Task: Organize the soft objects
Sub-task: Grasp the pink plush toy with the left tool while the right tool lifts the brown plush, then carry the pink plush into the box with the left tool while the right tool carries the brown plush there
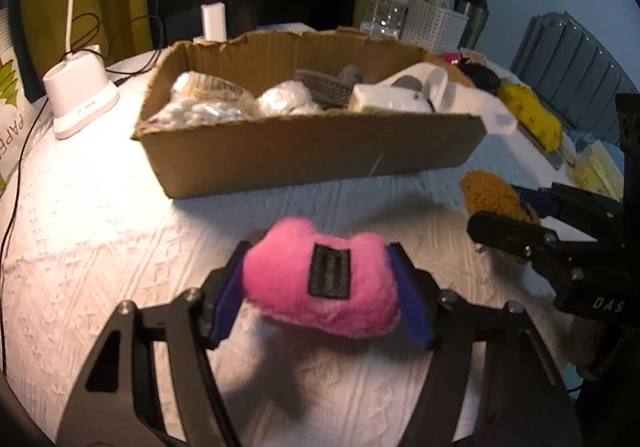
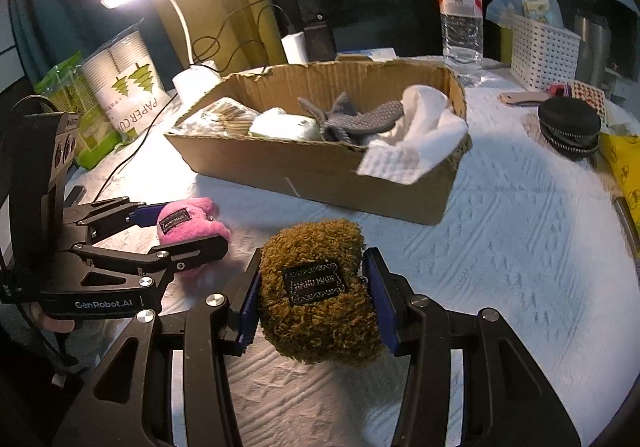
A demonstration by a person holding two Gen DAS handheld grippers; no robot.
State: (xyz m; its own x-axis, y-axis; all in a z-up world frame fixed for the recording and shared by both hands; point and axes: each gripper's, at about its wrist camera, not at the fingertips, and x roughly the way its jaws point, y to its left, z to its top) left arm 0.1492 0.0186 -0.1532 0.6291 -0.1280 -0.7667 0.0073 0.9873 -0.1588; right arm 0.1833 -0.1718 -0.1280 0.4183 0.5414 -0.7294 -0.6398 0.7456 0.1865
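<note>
My left gripper [image 1: 320,287] is shut on a pink plush heart [image 1: 324,301] with a black label, held just above the white tablecloth. It also shows in the right wrist view [image 2: 192,223]. My right gripper [image 2: 314,287] is shut on a brown plush heart [image 2: 320,311] with a "hand made" label; the brown heart shows at the right of the left wrist view [image 1: 492,195]. A cardboard box [image 1: 304,155] stands ahead of both grippers and holds a white towel [image 2: 424,127], a grey cloth toy [image 2: 352,119] and wrapped soft items [image 1: 208,103].
A white desk lamp base [image 1: 80,99] with cables stands left of the box. A water bottle [image 2: 458,7] and a white basket [image 2: 540,51] stand behind it. A black zip pouch [image 2: 568,127] and a yellow bag [image 1: 532,115] lie right. Paper cups [image 2: 128,87] stand far left.
</note>
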